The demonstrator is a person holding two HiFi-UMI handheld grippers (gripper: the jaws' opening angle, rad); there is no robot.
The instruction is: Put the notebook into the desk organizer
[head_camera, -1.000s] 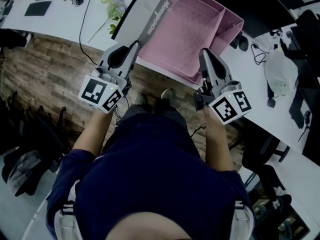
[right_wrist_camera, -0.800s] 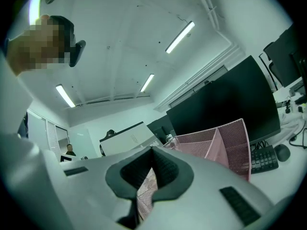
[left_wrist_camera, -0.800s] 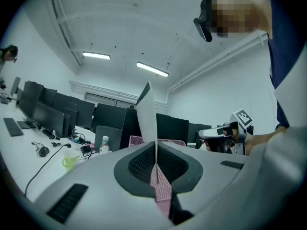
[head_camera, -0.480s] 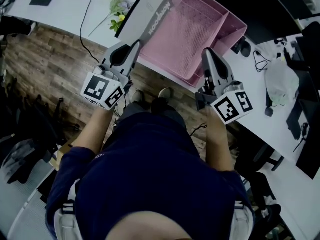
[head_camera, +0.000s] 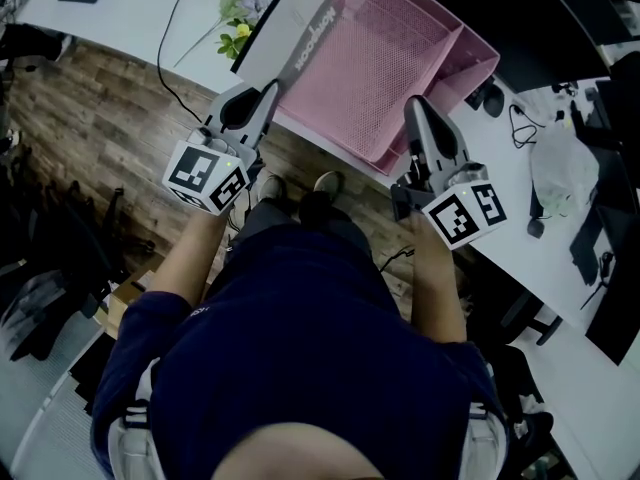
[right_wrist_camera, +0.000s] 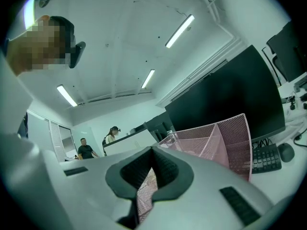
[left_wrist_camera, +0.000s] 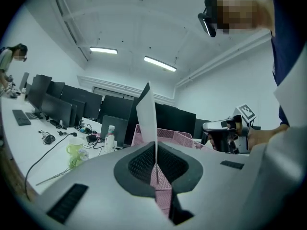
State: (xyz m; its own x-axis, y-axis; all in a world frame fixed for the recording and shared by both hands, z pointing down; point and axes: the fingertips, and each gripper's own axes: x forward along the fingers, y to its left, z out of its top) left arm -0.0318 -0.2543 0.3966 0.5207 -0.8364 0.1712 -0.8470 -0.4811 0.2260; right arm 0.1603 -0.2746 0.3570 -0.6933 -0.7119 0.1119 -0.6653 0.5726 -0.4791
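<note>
Notebook stands on edge, clamped in my left gripper, just over the left wall of the pink desk organizer. My right gripper, jaws pressed together, sits at the organizer's near rim. Flowers lie left of the organizer; a keyboard lies to its right.

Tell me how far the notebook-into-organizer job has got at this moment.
Done: the notebook is picked up, clamped on edge in the left gripper. In hand: it is held along the left side of the pink desk organizer, not yet inside. The right gripper, jaws together, sits at the organizer's near edge; whether it pinches the mesh is unclear. Left: lower the notebook into a compartment and release.
</note>
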